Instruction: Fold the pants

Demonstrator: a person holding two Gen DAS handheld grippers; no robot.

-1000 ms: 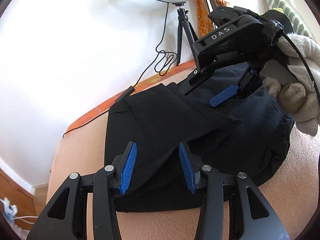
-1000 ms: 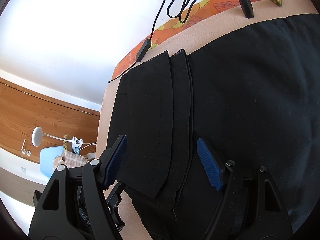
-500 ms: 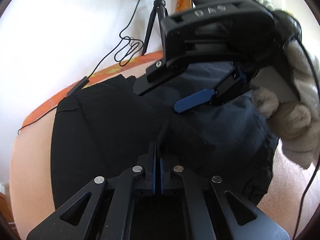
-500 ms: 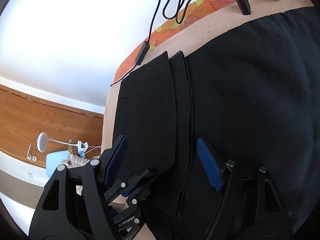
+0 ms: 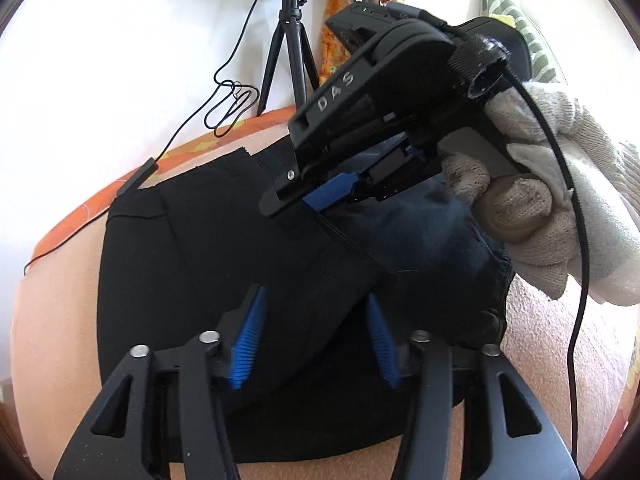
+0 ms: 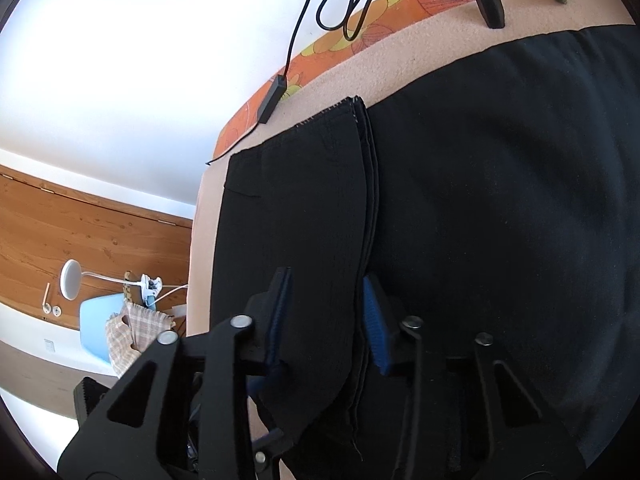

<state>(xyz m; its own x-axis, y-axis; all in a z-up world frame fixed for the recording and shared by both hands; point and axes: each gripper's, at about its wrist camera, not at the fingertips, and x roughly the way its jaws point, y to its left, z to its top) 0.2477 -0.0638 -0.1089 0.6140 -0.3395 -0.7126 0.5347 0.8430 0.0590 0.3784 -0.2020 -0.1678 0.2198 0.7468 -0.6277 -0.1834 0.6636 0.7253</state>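
Pants lie as a black, partly folded stack on the peach-coloured bed cover, with 1 leg panel doubled over so its hem sits near the orange patterned border. What has just changed is a hand-off between the 2 tools. The left gripper, which was pinched tight half a second ago, has just been opening; its blue pads now stand apart with a ridge of black cloth rising between them, and they do not appear to press on it. The right gripper, wide apart until a moment ago, has just been closing, and in its own view the blue pads have come in on either side of the folded leg's layered edge. Whether they truly clamp that edge or only bracket it is hard to tell, since black cloth hides the contact. From the left view the right gripper sits low over the middle of the garment, held by a gloved hand. My reading is that the left side has let go of the fold while the right takes it up, so the next fold probably depends on the right side keeping all the layers of that edge together.
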